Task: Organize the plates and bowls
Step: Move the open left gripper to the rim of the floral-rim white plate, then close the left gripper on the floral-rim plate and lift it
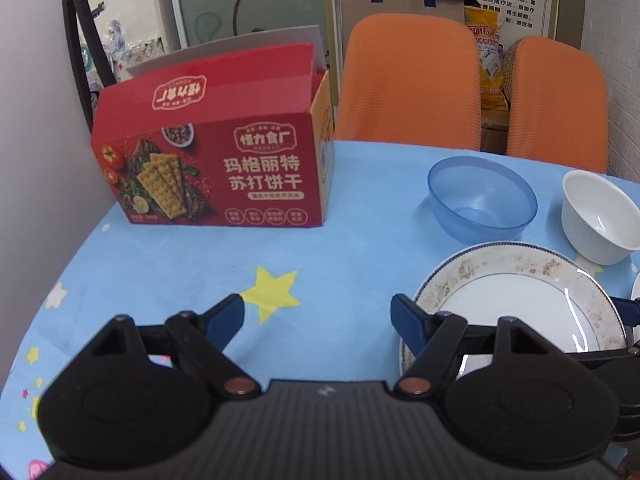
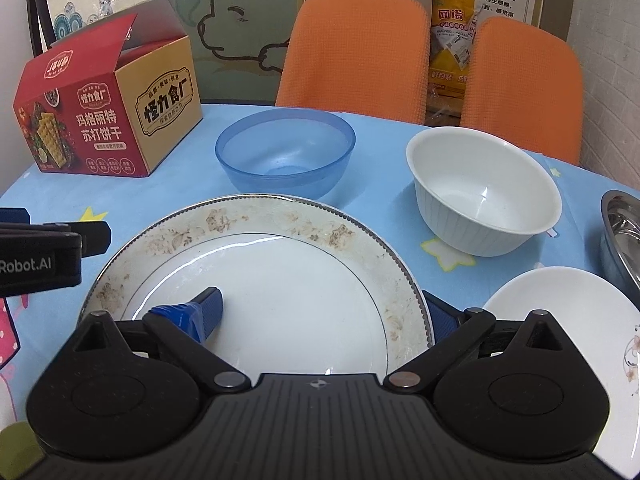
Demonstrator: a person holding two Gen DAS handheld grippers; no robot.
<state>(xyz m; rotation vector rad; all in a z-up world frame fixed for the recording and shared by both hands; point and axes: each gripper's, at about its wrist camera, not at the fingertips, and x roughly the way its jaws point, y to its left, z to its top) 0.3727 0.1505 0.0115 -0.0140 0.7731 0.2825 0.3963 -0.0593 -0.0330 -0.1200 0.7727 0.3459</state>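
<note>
A large floral-rimmed plate lies on the blue tablecloth; it also shows in the left wrist view. My right gripper is open, one finger over the plate's inside and the other outside its right rim. A blue plastic bowl and a white ribbed bowl stand behind the plate. A small white plate lies at the right. My left gripper is open and empty over bare cloth, left of the big plate.
A red cracker box stands open at the table's back left. A steel dish sits at the right edge. Two orange chairs stand behind the table.
</note>
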